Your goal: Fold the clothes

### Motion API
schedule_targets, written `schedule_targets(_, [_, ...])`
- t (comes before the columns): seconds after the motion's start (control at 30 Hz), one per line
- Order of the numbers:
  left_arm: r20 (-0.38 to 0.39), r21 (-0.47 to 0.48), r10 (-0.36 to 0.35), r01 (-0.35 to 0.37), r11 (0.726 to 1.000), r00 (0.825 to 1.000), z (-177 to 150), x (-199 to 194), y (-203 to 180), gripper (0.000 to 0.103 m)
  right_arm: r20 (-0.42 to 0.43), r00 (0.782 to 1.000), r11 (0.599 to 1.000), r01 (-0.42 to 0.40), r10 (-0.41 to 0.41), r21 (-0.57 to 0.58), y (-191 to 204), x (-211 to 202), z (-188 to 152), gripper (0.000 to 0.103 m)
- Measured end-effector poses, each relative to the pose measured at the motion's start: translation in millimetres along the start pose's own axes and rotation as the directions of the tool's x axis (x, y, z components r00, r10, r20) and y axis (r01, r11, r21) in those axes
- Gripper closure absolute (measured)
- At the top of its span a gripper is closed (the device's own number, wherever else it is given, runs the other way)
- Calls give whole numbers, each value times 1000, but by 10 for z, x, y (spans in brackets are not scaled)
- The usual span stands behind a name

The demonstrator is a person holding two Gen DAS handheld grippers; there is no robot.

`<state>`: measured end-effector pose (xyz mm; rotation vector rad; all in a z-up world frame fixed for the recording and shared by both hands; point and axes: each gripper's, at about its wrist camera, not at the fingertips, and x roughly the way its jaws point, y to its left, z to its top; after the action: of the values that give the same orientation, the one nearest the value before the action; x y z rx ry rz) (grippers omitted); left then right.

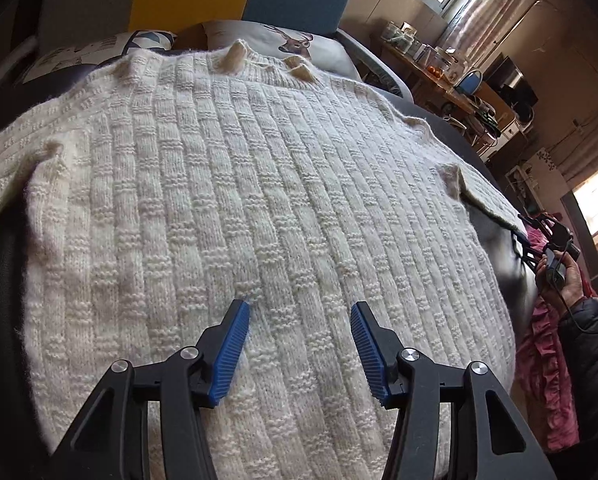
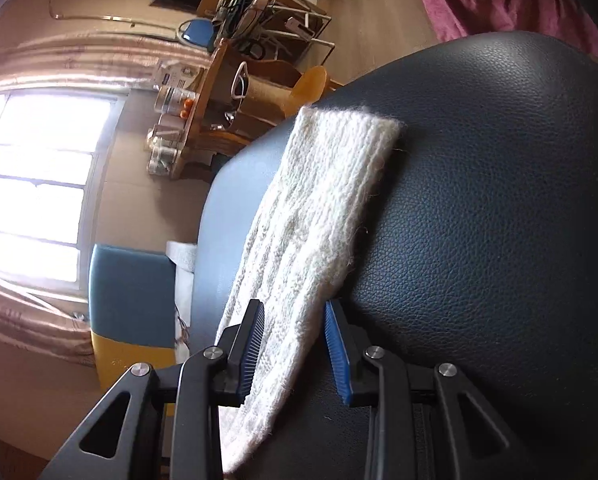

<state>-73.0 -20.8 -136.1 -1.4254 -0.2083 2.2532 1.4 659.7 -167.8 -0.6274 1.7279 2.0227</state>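
i'm working on a cream cable-knit sweater (image 1: 235, 184) that lies spread flat, front or back up i can't say, on a dark leather surface (image 2: 499, 216), a sofa or bed by the look of the cushions (image 1: 295, 42) beyond the collar. the left gripper (image 1: 300, 344) hangs just over the lower body of the knit with its jaws spread and nothing between them. the right gripper (image 2: 295, 350) is out at the sweater's side, and the sleeve (image 2: 319, 208) runs up between its jaws. the jaws stand close on either side of the sleeve, but a dark gap shows by the right-hand pad, so i can't tell whether they're truly pinching it or only straddling it.

i judge the fold has barely begun: the body is laid out and this sleeve is still stretched outward, so bringing the sleeve in across the body looks like the step in hand. the next move calls for a sure nip on the sleeve, then a carry inward over the body without dragging the rest askew, while the left gripper stays ready to pin or smooth the knit.

the hem is hidden under the left gripper's arms, the far sleeve curls out of sight at the left edge, and the fisheye bends everything. the pink fabric (image 1: 547, 368) at the right is cut off, so i can't name it.
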Motion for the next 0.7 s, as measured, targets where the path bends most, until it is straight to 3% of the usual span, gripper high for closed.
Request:
schedule_targets(0.07, [-2, 12, 4, -4, 1000, 1000, -1, 13, -32, 45, 5, 1000, 1000, -1, 1, 8, -30, 28, -2, 90])
schedule_targets(0.13, [-2, 22, 9, -9, 1000, 1000, -6, 19, -59, 42, 10, 1000, 1000, -18, 18, 16, -70, 51, -6, 97])
schedule_targets(0.3, [-10, 28, 10, -10, 1000, 1000, 14, 30, -71, 40, 18, 997, 997, -71, 71, -11, -52, 49, -18, 97])
schedule_targets(0.47, [-31, 27, 5, -4, 1000, 1000, 66, 45, -88, 39, 3, 992, 985, -129, 130, -111, 196, 33, -44, 97])
schedule_targets(0.7, [-40, 27, -40, 42, 999, 998, 256, 52, -200, 39, -112, 980, 922, -193, 164, -335, 786, 110, -312, 97])
